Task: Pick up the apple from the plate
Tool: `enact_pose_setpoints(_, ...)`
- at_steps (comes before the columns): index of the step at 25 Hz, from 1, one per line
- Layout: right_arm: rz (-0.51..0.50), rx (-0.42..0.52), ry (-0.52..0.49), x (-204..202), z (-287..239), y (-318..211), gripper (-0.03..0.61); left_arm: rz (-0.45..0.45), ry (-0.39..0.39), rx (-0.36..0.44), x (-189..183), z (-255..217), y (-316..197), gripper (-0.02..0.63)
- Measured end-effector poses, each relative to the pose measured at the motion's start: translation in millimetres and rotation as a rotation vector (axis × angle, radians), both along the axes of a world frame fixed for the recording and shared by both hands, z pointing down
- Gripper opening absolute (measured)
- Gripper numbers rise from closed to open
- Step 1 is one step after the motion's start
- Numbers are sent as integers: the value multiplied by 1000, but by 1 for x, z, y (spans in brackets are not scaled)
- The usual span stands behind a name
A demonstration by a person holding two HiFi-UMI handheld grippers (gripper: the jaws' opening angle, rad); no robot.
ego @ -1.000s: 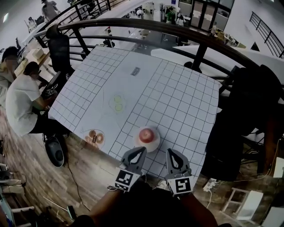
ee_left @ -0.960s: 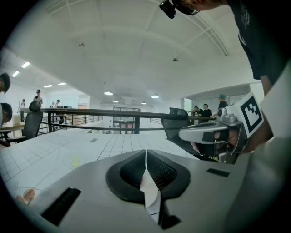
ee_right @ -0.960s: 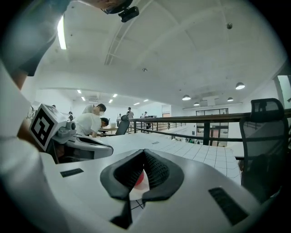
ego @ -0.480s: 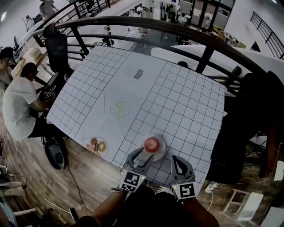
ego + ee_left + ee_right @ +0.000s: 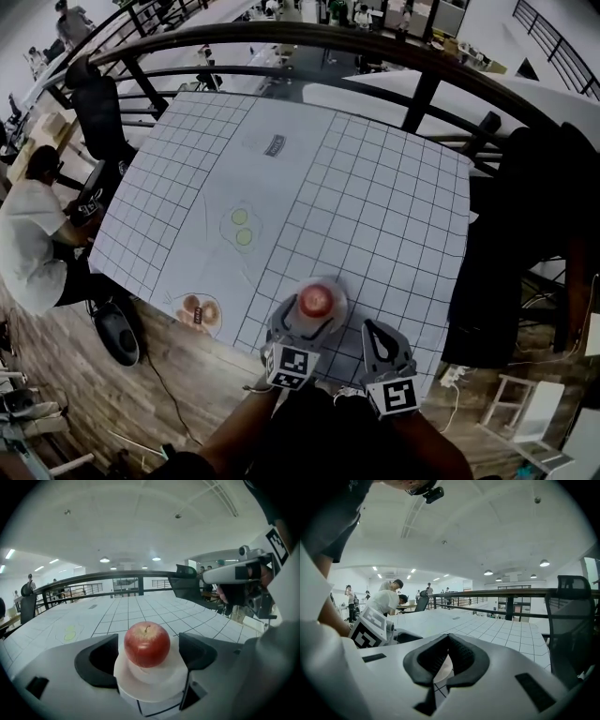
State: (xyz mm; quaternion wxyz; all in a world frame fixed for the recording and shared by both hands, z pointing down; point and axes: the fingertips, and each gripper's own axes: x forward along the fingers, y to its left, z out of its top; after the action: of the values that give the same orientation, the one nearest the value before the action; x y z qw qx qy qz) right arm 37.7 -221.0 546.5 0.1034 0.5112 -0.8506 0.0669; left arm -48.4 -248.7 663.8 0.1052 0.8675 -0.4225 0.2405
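Observation:
A red apple [image 5: 316, 299] [image 5: 146, 644] sits upright on a small white plate [image 5: 338, 311] [image 5: 150, 688] near the front edge of the gridded white table [image 5: 375, 206]. My left gripper [image 5: 305, 325] [image 5: 149, 654] is low at the plate, and its jaws are opening. The apple stands between its black pads [image 5: 101, 660], which do not touch it. To the right of the plate, my right gripper [image 5: 377, 335] [image 5: 448, 641] hangs just over the table's front edge. It is shut on nothing, and a sliver of the plate [image 5: 440, 667] shows past its pads.
A small dish with brown items [image 5: 199, 312] lies at the front left edge. Two green discs [image 5: 241, 227] mark the table's middle. A dark railing [image 5: 281, 42] curves behind the table. A seated person [image 5: 28, 244] is at the left, and a black chair [image 5: 525, 234] at the right.
My left gripper has come forward and down to the plate, and its jaws have spread from shut to either side of the apple. The right gripper has hardly moved.

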Motion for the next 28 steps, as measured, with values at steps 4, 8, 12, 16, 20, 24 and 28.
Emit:
enact_pose_setpoints(4, 15, -8, -2, 2, 4, 0, 23, 5, -40, -32, 2, 14, -7, 400)
enact_pose_setpoints(8, 30, -17, -3, 5, 8, 0, 23, 26, -50, -53, 7, 22, -13, 400)
enact_pose_setpoints(12, 37, -19, -2, 6, 9, -1, 23, 58, -68, -63, 10, 29, -19, 400)
enact_pose_setpoints(16, 42, -21, -1, 9, 11, -2, 23, 84, -55, -77, 14, 32, -21, 399)
enact_pose_setpoints(20, 48, -24, 1, 10, 12, -2, 23, 116, -61, -65, 14, 32, -19, 400)
enact_pose_setpoints(24, 50, -19, 5, 11, 10, -3, 23, 133, -57, -29, 15, 24, -19, 400)
enact_pose_setpoints(28, 48, -18, 2, 10, 7, -3, 23, 144, -43, 13, 17, 3, -20, 400)
